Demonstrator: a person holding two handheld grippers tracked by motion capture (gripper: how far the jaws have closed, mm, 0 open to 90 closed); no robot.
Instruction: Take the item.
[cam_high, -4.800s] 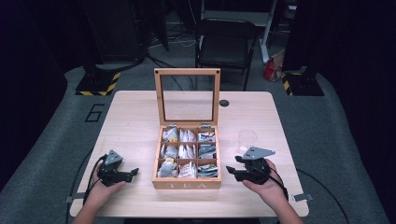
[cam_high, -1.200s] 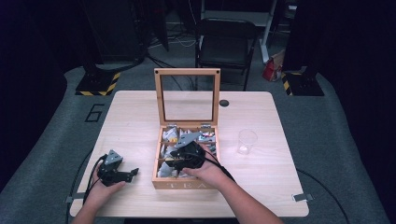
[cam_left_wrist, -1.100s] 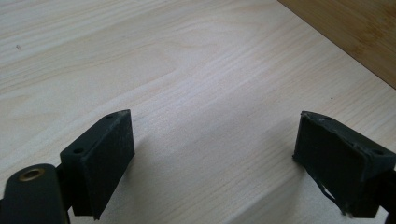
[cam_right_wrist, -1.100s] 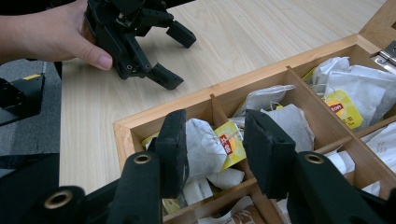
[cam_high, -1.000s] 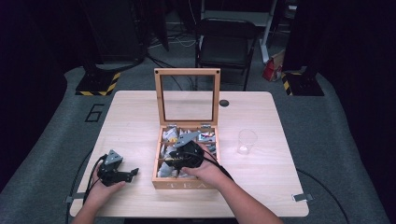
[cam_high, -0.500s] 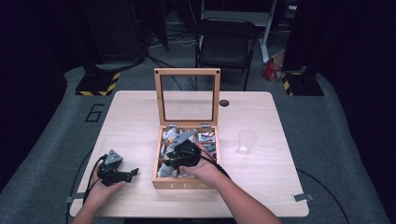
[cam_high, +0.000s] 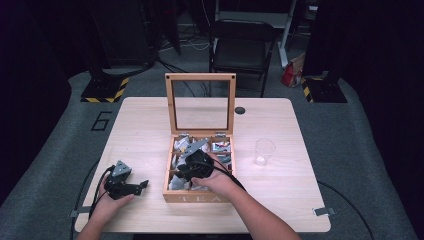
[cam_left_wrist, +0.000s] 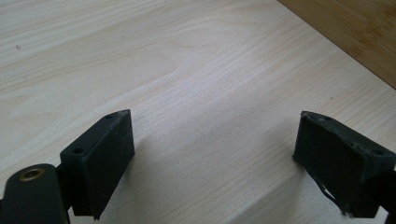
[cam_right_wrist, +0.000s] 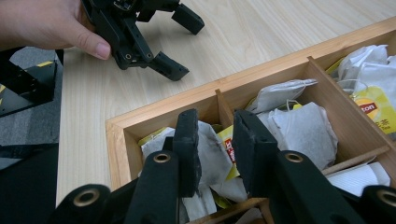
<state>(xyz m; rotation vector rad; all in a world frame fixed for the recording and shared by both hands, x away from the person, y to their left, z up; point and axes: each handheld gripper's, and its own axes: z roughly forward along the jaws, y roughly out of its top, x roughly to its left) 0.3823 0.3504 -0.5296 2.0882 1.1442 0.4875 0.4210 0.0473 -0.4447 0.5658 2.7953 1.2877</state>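
The right gripper (cam_right_wrist: 212, 154), jaws just narrowed around a tea bag (cam_right_wrist: 205, 149), is seen at centre inside the wooden tea box (cam_high: 197, 197). The left gripper (cam_high: 131, 187) is held wide open at lower left; a plastic cup (cam_high: 264, 151) stands right of the box

Bright overhead light falls on the pale wooden tabletop (cam_high: 150, 130); the surroundings stay dark, and close views are slightly soft.

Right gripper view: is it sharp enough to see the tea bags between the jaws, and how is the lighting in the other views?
Right gripper view: tea bag between the jaws reads clearly, evenly lit, the near jaw bases soft. Left gripper view: table bright, a soft shadow under the left gripper. High view: table well lit, surroundings dark, the right gripper small and dim over the tea box.
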